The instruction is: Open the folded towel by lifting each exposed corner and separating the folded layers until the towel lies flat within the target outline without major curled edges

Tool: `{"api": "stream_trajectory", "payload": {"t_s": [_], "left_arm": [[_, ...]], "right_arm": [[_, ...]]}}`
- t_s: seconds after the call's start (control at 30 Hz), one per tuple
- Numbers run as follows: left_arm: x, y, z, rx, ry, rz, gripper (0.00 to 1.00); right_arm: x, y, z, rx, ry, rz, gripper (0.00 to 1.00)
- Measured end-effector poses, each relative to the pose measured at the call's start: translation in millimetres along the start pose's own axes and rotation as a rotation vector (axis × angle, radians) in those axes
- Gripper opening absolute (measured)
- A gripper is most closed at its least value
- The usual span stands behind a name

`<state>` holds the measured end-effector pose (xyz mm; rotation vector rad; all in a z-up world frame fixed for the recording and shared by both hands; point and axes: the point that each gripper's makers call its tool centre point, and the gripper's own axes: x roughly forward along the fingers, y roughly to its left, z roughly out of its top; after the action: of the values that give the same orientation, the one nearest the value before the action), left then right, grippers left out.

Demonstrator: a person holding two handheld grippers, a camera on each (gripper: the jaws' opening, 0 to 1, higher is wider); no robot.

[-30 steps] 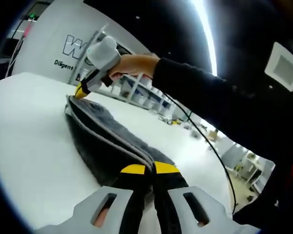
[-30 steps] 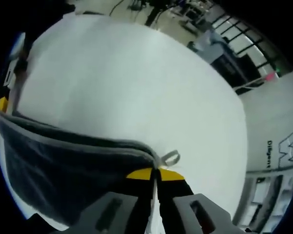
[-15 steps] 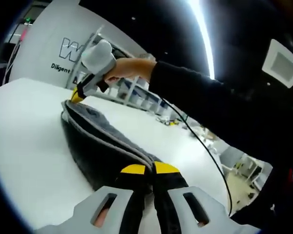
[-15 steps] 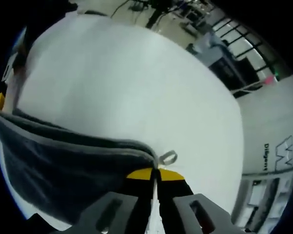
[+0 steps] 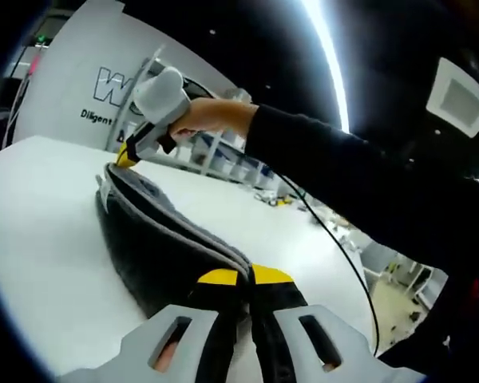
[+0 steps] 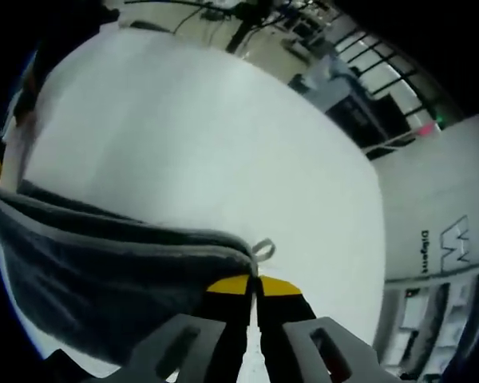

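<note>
A dark grey towel (image 5: 156, 243) with a lighter hem hangs stretched between both grippers, held above the white table (image 5: 40, 215). My left gripper (image 5: 245, 277) is shut on its near corner, the yellow-tipped jaws pressed together over the hem. At the towel's far corner the right gripper (image 5: 128, 153), held by a hand in a black sleeve, pinches the edge. In the right gripper view my right gripper (image 6: 253, 282) is shut on the towel (image 6: 104, 279) corner, beside a small hanging loop (image 6: 263, 248). The towel sags to the left in folded layers.
The white table (image 6: 223, 136) spreads wide under the towel. A white wall panel with lettering (image 5: 88, 88) and shelving stand beyond it. A cable (image 5: 335, 239) trails from the person's sleeve (image 5: 359, 183). Dark equipment and windows (image 6: 359, 96) lie past the table's far edge.
Both grippers keep their hold. The towel has risen a little and its far end sits higher against the wall; both views have shifted slightly with the hands.
</note>
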<state>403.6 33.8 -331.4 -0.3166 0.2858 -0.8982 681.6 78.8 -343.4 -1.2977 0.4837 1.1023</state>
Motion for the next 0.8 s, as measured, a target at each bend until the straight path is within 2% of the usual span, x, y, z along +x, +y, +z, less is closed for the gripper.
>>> {"api": "stream_trajectory", "payload": {"t_s": [0.27,0.47,0.8], "left_arm": [[3.2,-3.0,0.5,0.008,0.015,-0.001,0.02],[5.1,-6.9,7.8,0.020,-0.002,-0.007,0.02],[9.2,-10.1,11.2,0.025,-0.002,-0.020,0.02]], "right_arm": [[-5.8,-3.0,-1.7,0.005,-0.008,-0.018,0.00],[-12.2,-10.2,-2.1,0.067,-0.045,-0.017,0.00],[-17.0,-12.2,-6.2,0.068,-0.044,-0.043,0.00]]}}
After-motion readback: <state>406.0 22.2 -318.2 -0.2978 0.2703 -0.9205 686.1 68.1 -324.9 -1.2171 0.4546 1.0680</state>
